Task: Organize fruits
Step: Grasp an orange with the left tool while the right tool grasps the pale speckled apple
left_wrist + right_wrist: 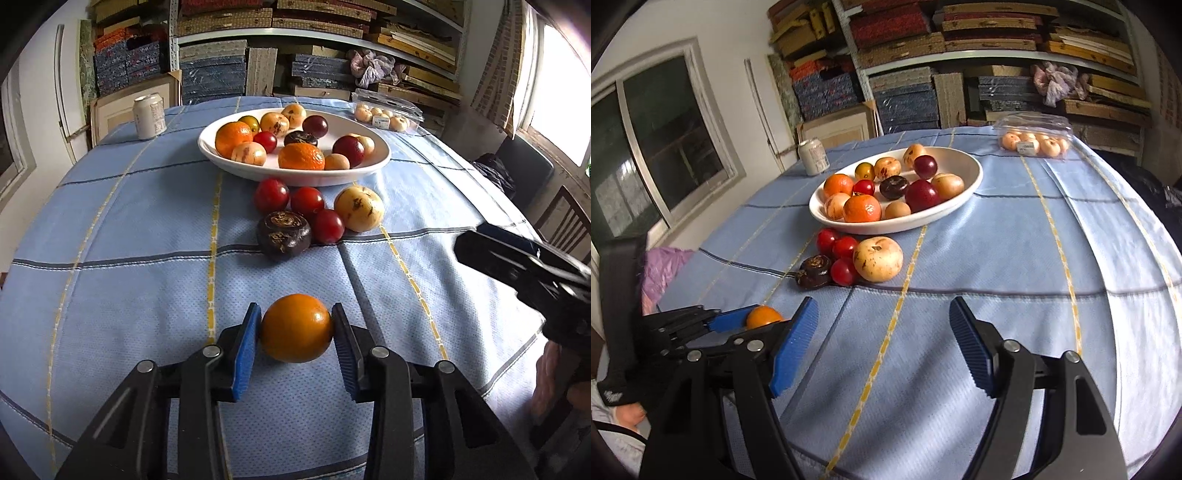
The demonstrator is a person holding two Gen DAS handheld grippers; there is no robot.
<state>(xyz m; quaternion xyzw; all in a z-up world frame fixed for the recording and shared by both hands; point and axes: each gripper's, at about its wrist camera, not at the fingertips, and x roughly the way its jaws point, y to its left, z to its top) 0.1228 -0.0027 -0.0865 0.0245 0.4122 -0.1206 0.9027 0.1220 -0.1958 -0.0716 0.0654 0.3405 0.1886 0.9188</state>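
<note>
Now my left tongs squeeze the orange fruit low over the surface; my right tongs are open, empty. Smooth and round, it could slip out and roll before reaching the plate.

one white bowl, three loose red tomatoes, one can, two claws

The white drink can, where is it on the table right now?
The white drink can stands upright at the far left of the blue checked tablecloth, left of the white oval fruit plate, in both wrist views.
</note>
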